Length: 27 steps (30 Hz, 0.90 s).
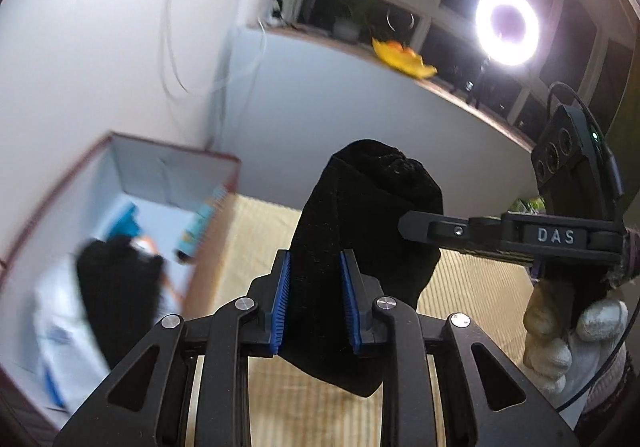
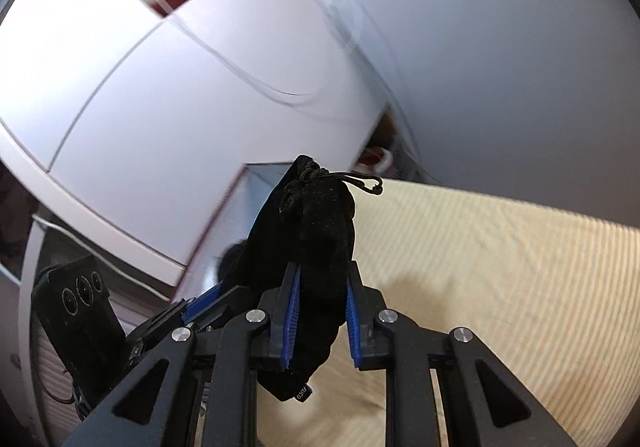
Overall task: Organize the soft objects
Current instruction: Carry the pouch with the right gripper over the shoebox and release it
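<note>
A black velvet drawstring pouch (image 1: pixel 360 199) hangs in the air above the beige mat, held from both sides. My left gripper (image 1: pixel 316 259) is shut on its lower part, blue pads (image 1: pixel 282 287) pressing the cloth. My right gripper (image 1: pixel 404 225) comes in from the right, held by a white-gloved hand (image 1: pixel 568 331), and pinches the pouch's side. In the right wrist view the same pouch (image 2: pixel 308 215) stands between the right gripper (image 2: pixel 322 271) pads, its cord (image 2: pixel 364 183) sticking out at the top. The left gripper (image 2: pixel 208 295) grips it at lower left.
An open box (image 1: pixel 168 151) with a red-brown rim and white inside stands at left against the wall, holding a black soft thing (image 1: pixel 116 279) and blue items. The beige ribbed mat (image 1: pixel 480 287) lies below. A ring light (image 1: pixel 506 25) and a yellow object (image 1: pixel 400 57) sit on the windowsill.
</note>
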Available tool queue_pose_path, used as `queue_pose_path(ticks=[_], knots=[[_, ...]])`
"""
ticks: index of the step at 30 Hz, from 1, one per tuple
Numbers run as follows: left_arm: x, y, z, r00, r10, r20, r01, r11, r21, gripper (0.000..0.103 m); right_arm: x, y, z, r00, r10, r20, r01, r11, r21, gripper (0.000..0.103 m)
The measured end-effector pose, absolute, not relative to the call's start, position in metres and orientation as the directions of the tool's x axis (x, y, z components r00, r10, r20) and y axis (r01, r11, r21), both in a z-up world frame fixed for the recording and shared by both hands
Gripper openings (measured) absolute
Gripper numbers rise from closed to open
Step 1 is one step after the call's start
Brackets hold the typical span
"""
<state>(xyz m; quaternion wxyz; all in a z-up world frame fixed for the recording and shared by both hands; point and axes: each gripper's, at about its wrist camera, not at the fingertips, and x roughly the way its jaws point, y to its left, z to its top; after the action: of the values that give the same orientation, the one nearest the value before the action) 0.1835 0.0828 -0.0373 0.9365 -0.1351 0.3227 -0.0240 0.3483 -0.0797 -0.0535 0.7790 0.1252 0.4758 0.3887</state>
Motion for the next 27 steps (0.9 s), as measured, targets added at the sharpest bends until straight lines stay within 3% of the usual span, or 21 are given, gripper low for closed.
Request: queue_pose_path(ticks=[12,27], knots=[[0.174,0.163,0.001,0.83,-0.021,-0.558,-0.152,0.953,-0.262,0.021,0.358,0.038,-0.019,0.206,0.748,-0.631,-0.601,0.606,0.522,0.019],[0.209,0.202,-0.026,0.782,0.097,-0.616,-0.277,0.939,-0.202,0.02,0.397,0.104,-0.047,0.204,0.68,-0.704,-0.625,0.644,0.441,0.021]])
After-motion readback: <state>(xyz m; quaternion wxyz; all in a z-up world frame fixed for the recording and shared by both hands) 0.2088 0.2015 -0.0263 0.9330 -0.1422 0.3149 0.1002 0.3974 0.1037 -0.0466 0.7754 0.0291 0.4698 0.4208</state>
